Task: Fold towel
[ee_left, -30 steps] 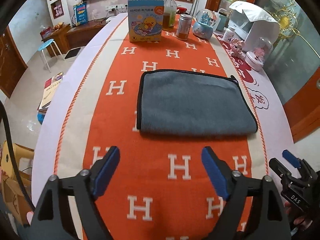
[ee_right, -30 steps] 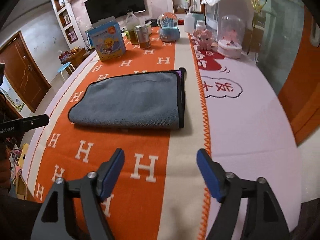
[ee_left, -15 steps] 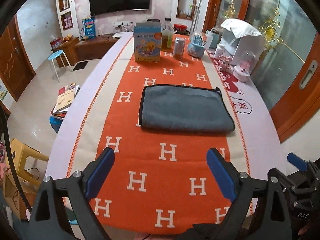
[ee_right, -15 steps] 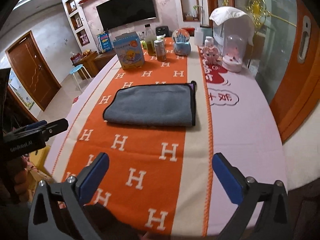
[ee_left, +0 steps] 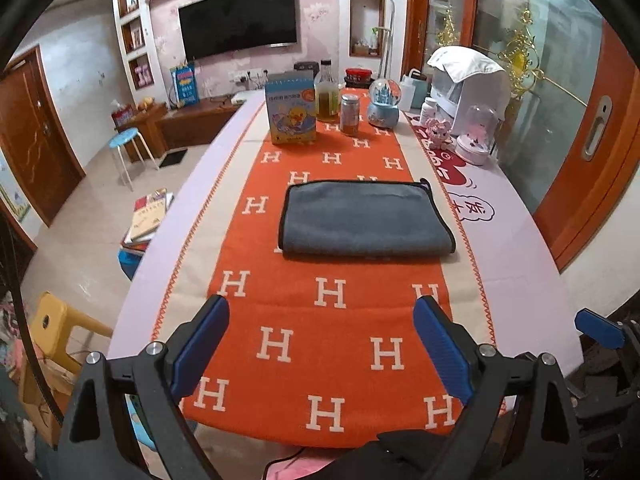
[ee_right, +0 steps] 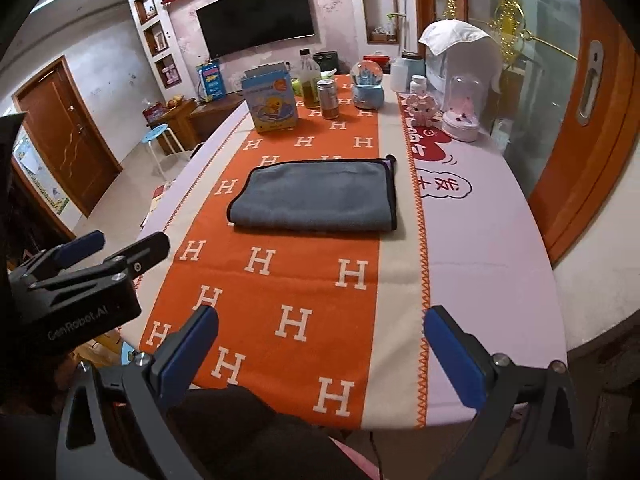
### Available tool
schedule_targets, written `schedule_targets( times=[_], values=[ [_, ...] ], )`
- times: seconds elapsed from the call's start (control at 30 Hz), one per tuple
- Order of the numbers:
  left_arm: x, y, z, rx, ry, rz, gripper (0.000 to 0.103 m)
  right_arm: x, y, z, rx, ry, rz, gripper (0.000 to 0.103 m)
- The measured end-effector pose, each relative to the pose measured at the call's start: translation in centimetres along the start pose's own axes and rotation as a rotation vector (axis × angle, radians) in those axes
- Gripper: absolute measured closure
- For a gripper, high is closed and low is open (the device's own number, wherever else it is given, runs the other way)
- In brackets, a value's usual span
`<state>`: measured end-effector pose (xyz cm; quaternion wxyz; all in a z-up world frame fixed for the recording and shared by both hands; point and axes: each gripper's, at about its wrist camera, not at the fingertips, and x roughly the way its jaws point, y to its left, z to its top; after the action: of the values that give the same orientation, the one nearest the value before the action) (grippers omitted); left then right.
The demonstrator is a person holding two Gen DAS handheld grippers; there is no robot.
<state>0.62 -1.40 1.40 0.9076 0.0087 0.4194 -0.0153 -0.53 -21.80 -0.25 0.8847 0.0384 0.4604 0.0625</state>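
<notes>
**Towel folded on the runner, both tools clear of it**

On the left of the scene, the left gripper [ee_left: 320,344] hangs over the near edge of the surface [ee_left: 516,248], its blue-padded jaws spread wide with nothing between them. Beneath and beyond it runs the orange table runner with white H letters [ee_left: 332,320].

Toward the middle, the grey microfibre towel with black edging [ee_left: 366,220] lies flat on that runner, well apart from both tools. It shows as a doubled rectangle: a rounded fold runs along its near side, and the black-trimmed edges lie stacked at its right end, where a sliver of purple lining peeks out in the right wrist view. Judging by that, at least one fold looks done and the cloth sits tidy. Whether another fold is wanted I cannot tell from the task line; if so, it is all that remains.

Beyond the towel, at the far end, stand a blue cardboard box with a yellow duck [ee_left: 291,114], a bottle, a tin and a snow globe, none touching the towel.

On the right, the right gripper [ee_right: 320,354] likewise hovers at the near edge, jaws spread and empty.
</notes>
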Motion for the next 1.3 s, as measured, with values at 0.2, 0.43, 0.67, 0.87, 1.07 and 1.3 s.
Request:
schedule_targets(
  times=[0.2,0.43,0.67,0.87,1.07,1.3],
  values=[
    [-0.6,0.4,-0.2,-0.01,-0.018,0.033,0.01,0.2,0.2,-0.2,0.012,0.008,-0.019,0.0],
    [0.0,1.1,-0.1,-0.02,-0.003,0.028,0.002,0.3,0.5,-0.3,0.019,0.012,-0.028,0.0],
    [0.4,1.1,-0.4,-0.011,0.005,0.026,0.001,0.5,0.7,-0.4,0.024,0.025,-0.03,0.0],
    [0.3,0.9,-0.5,-0.008,0.002,0.031,0.001,0.5,0.8,-0.4,0.024,0.027,-0.029,0.0],
    [0.3,0.8,-0.5,-0.006,0.001,0.03,0.001,0.6,0.8,-0.5,0.024,0.029,-0.03,0.0],
    [0.2,0.8,-0.5,0.001,-0.002,0.029,0.001,0.9,0.9,-0.8,0.025,0.033,-0.03,0.0]
  ],
)
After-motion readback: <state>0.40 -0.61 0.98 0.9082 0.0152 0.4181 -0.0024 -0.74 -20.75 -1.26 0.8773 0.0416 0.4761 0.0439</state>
